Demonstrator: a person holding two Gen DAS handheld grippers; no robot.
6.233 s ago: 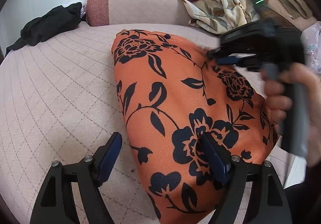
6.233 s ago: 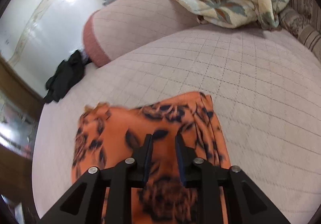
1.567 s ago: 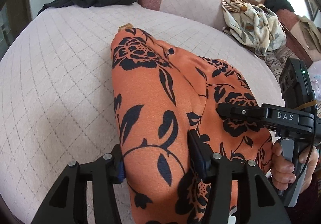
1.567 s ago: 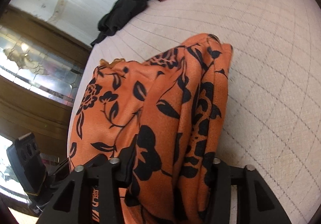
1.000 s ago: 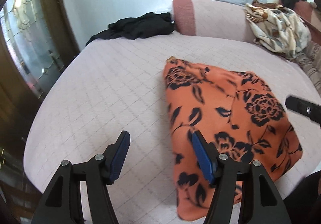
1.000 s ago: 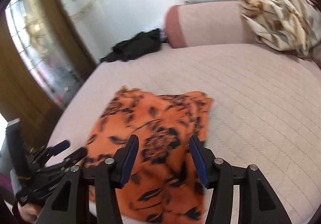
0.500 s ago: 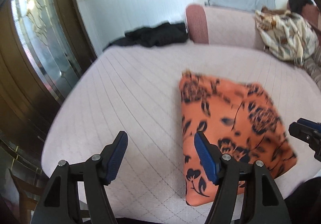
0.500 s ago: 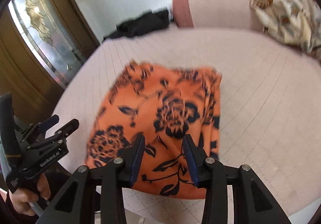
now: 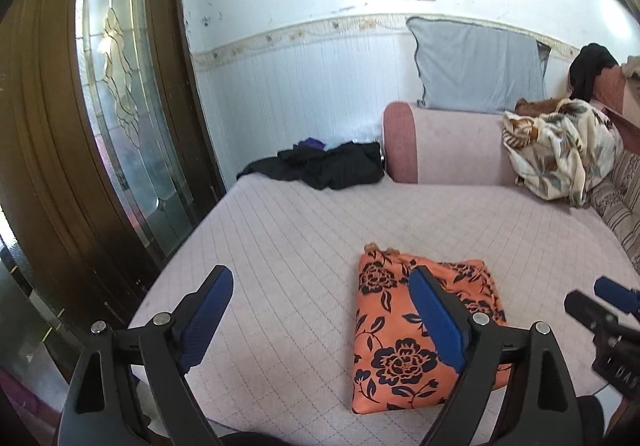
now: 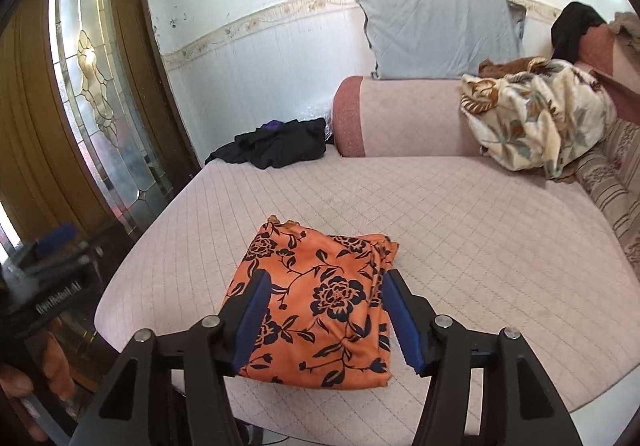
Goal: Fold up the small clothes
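An orange garment with black flowers [image 9: 396, 330] lies folded into a flat rectangle near the front edge of the pink quilted sofa seat [image 9: 304, 246]. It also shows in the right wrist view [image 10: 320, 302]. My left gripper [image 9: 320, 314] is open and empty, held above and back from the seat, left of the garment. My right gripper [image 10: 326, 320] is open and empty, raised above the garment's near edge. The right gripper's tip shows at the right edge of the left wrist view [image 9: 600, 310]. The left gripper shows blurred at the left of the right wrist view [image 10: 48, 286].
A black clothes pile [image 9: 324, 166] lies at the seat's back left. A pink bolster [image 9: 448, 144] and grey pillow [image 9: 476, 66] stand behind. A floral blanket [image 9: 560, 150] is heaped at the right. A wooden door with glass [image 9: 120, 106] stands left.
Both grippers have let go of the orange garment, opened and pulled up and back. The garment now lies folded on the seat.
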